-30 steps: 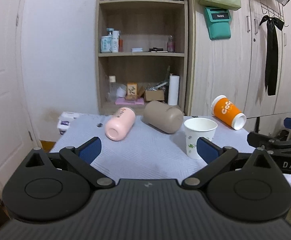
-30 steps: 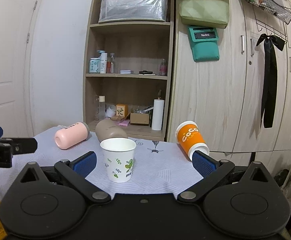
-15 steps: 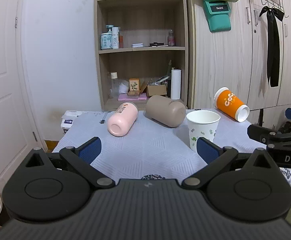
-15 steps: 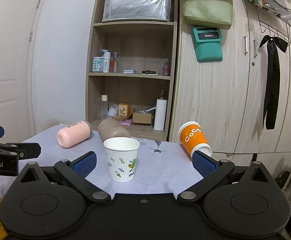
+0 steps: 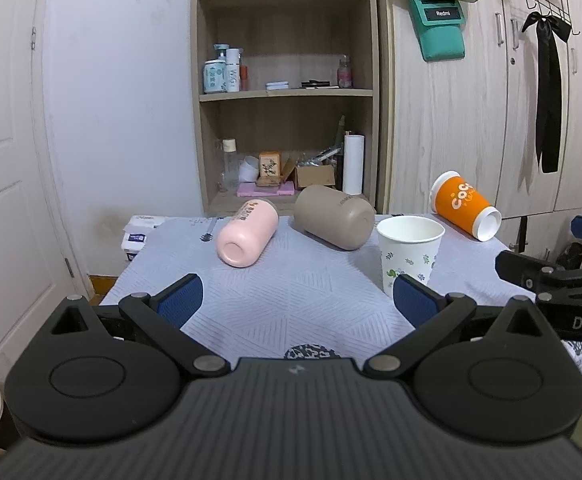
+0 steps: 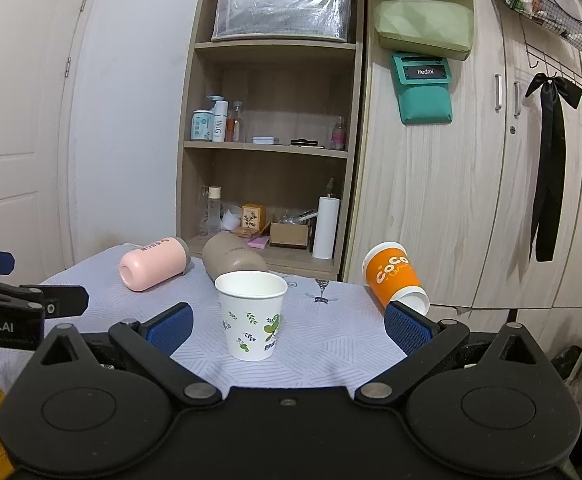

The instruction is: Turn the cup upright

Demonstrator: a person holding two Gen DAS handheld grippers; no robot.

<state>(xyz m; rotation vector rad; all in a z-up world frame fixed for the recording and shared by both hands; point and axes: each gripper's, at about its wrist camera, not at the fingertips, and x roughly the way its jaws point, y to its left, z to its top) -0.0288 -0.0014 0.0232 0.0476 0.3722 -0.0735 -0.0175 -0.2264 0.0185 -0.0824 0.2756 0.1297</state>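
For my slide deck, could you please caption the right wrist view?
Open right tongs face an upright white paper cup; pink, tan and orange cups lie tipped.

Paper cups: two — one white leaf-print cup (image 6: 251,320), upright; one orange cup (image 6: 394,282), on its side. Tumblers on their sides: two — one pink tumbler (image 5: 247,232), one taupe tumbler (image 5: 334,222).

white door (image 5: 7,184) | open wooden shelf (image 6: 267,152) | wood-grain wardrobe (image 6: 491,184)
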